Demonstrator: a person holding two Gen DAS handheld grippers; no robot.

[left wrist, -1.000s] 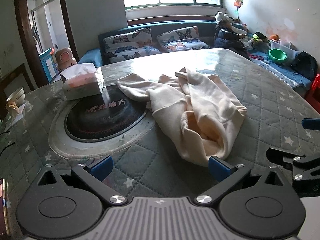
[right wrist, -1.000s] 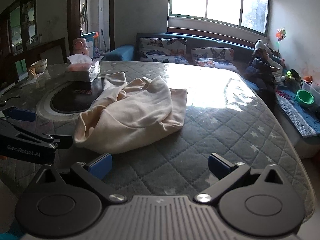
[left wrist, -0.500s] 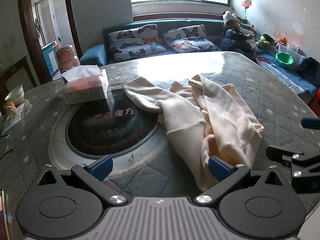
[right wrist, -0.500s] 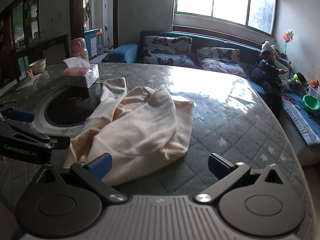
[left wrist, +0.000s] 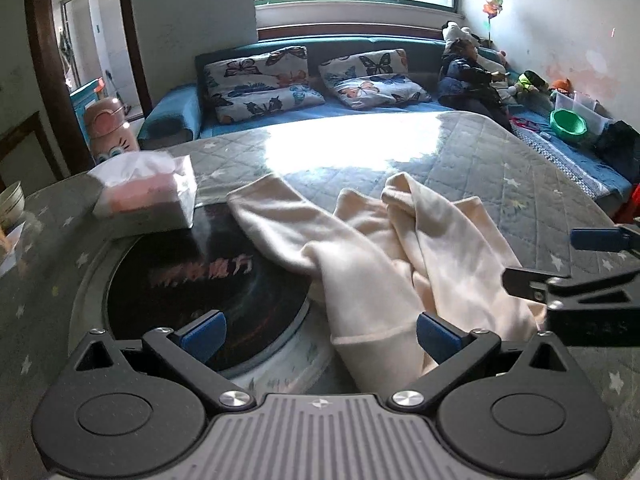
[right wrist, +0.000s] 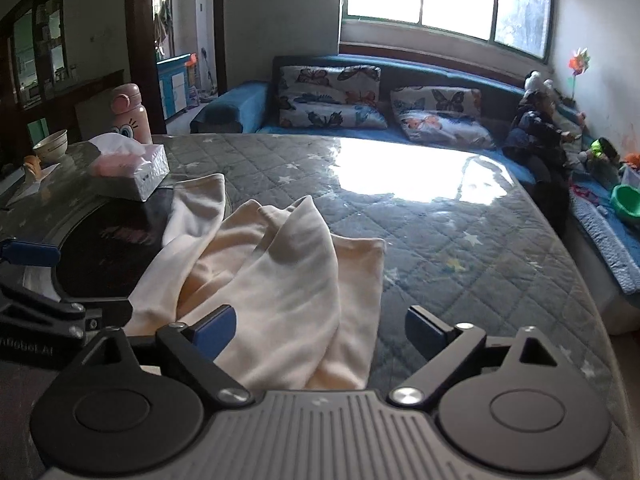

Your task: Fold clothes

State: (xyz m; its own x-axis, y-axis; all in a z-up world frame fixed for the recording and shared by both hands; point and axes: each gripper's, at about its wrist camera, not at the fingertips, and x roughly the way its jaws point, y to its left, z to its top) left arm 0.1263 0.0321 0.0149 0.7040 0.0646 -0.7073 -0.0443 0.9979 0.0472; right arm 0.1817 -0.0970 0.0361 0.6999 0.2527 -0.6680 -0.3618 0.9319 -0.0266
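A crumpled cream garment (left wrist: 360, 264) (right wrist: 288, 272) lies on the quilted grey table (left wrist: 500, 160) (right wrist: 440, 240), one sleeve stretched over the round black hotplate (left wrist: 180, 280) (right wrist: 108, 248). My left gripper (left wrist: 320, 334) stands open, and a ribbed cuff end of the garment reaches in between its blue pads without being pinched. My right gripper (right wrist: 320, 330) is over the garment's near right edge. Its jaws are closing, with cloth between the pads but not pressed. Each gripper shows at the edge of the other's view: the right gripper (left wrist: 544, 260) and the left gripper (right wrist: 92, 280).
A tissue box (left wrist: 148, 196) (right wrist: 128, 168) sits at the hotplate's far left rim, with a pink bottle (left wrist: 106, 128) (right wrist: 130, 114) and a bowl (right wrist: 50, 146) beyond it. A blue sofa with butterfly pillows (left wrist: 260, 80) (right wrist: 328, 96) runs behind the table. A green basin (left wrist: 568, 124) stands at the right.
Both grippers have moved forward over the table to the garment, which now reaches between their pads. The right gripper's pads stand slightly closer together.
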